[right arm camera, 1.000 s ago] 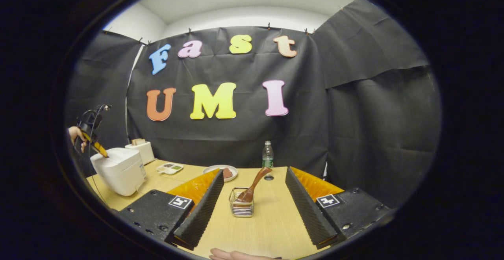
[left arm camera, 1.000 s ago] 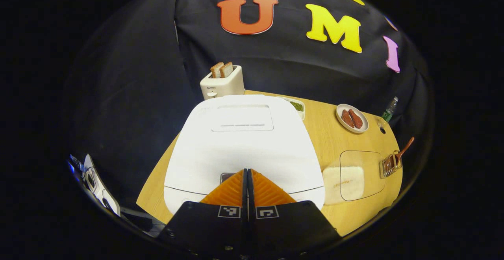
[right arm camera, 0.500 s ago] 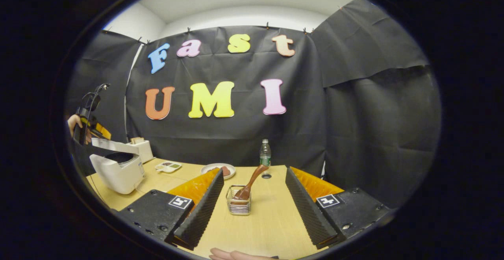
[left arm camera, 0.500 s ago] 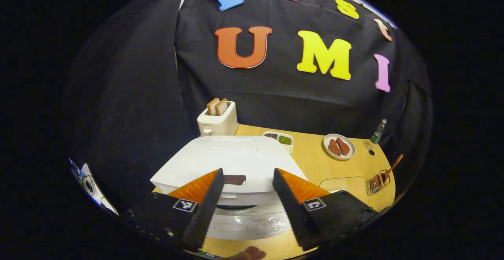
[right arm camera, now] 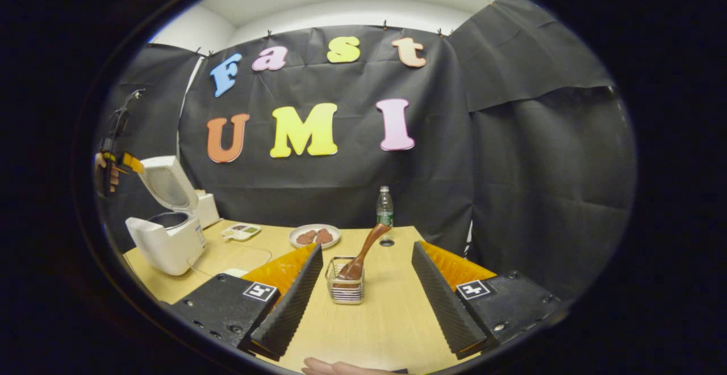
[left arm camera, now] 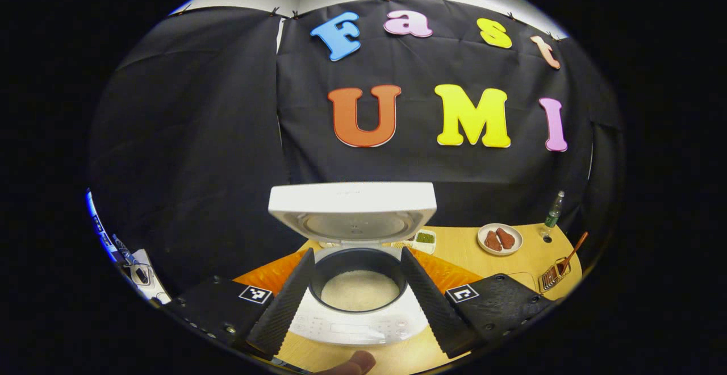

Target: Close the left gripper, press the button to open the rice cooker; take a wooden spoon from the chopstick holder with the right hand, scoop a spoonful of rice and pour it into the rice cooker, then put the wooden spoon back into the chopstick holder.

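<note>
Right gripper view: the right tongs (right arm camera: 363, 284) stand spread and empty, the chopstick holder (right arm camera: 346, 288) between their fingers on the worktop (right arm camera: 392, 318). The wooden spoon (right arm camera: 363, 253) leans bowl-down, its handle rising up and to the right. They should likely advance level and pinch mid-handle. Far left, the rice cooker (right arm camera: 167, 238) gapes open. The left tongs (left arm camera: 356, 295) are likewise spread.

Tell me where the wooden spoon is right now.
In the right gripper view, the wooden spoon leans in the wire chopstick holder on the table, ahead between the open right gripper fingers.

Left gripper view close before the open rice cooker (left arm camera: 358, 284); right gripper view farther back, same table (right arm camera: 386, 318).
</note>
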Motion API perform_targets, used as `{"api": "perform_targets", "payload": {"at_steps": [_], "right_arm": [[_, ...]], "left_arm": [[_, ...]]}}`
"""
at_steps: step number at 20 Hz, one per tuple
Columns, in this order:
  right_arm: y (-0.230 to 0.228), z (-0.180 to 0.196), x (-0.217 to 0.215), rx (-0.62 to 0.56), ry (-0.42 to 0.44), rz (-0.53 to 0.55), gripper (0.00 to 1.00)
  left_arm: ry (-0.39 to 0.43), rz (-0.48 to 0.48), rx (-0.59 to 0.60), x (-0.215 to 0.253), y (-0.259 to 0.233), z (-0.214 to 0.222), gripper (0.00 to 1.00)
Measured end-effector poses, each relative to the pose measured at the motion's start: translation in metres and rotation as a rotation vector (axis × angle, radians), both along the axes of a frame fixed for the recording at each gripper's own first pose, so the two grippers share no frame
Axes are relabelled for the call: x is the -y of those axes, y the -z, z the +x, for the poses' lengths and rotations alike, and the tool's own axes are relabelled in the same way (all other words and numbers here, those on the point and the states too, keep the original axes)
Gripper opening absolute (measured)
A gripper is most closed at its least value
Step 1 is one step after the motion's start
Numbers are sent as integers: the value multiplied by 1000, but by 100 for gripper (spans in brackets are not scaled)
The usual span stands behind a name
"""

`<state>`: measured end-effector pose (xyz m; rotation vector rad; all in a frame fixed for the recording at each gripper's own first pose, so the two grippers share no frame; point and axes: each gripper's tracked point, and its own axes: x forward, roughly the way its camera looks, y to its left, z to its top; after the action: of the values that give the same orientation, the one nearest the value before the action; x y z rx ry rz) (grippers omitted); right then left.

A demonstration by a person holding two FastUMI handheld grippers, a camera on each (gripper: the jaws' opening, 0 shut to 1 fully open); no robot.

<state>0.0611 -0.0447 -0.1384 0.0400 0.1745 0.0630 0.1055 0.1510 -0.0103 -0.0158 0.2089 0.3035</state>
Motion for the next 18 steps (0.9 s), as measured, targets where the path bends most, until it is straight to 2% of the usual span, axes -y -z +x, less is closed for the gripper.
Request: {"api": "perform_targets", "payload": {"at_steps": [4, 8, 10, 13, 15, 16, 18], "right_arm": [[11, 12, -6, -23, -17, 14, 100], [16, 24, -7, -20, -33, 32, 99], [24, 33, -7, -37, -28, 49, 99], [23, 50, -23, -13, -87, 93, 99], [34, 65, -16, -15, -66, 97, 99], [41, 74, -13, -30, -51, 103, 96], [56, 93, -16, -74, -40, 128, 100]], "left_arm": [[21, -33, 75, 19, 2, -42, 96], [45, 17, 162, 35, 6, -88, 95], [60, 1, 186, 46, 10, -107, 95], [78, -6, 215, 62, 14, -137, 95], [105, 23, 233, 76, 17, -151, 94], [111, 38, 242, 82, 20, -157, 93], [122, 59, 266, 94, 21, -169, 93]]}}
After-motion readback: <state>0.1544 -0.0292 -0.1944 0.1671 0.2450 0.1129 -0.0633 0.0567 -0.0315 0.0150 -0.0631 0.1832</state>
